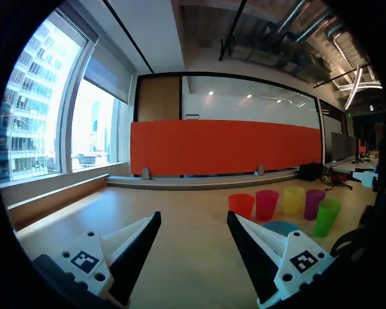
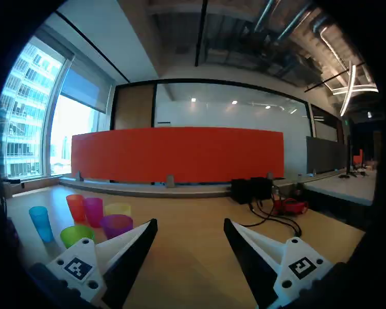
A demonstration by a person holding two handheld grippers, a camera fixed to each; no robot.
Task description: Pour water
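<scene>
Several plastic cups stand together on the wooden table. In the left gripper view they sit right of centre: an orange cup (image 1: pixel 241 205), a magenta cup (image 1: pixel 266 204), a yellow cup (image 1: pixel 293 200), a purple cup (image 1: pixel 314 203), a green cup (image 1: pixel 327 217) and a blue cup (image 1: pixel 280 227) partly behind my right finger. My left gripper (image 1: pixel 194 222) is open and holds nothing. In the right gripper view the same cups stand at the lower left: blue cup (image 2: pixel 41 222), orange cup (image 2: pixel 75 207), magenta cup (image 2: pixel 93 211), yellow cup (image 2: pixel 118 209), purple cup (image 2: pixel 116 225), green cup (image 2: pixel 76 235). My right gripper (image 2: pixel 190 226) is open and holds nothing.
An orange divider panel (image 1: pixel 224 147) runs along the table's far edge. Tall windows (image 1: pixel 38 123) line the left side. A black box (image 2: pixel 250 189) with cables and a red item (image 2: pixel 288 206) lies on the table to the right. Bare table top (image 2: pixel 193 242) spreads ahead.
</scene>
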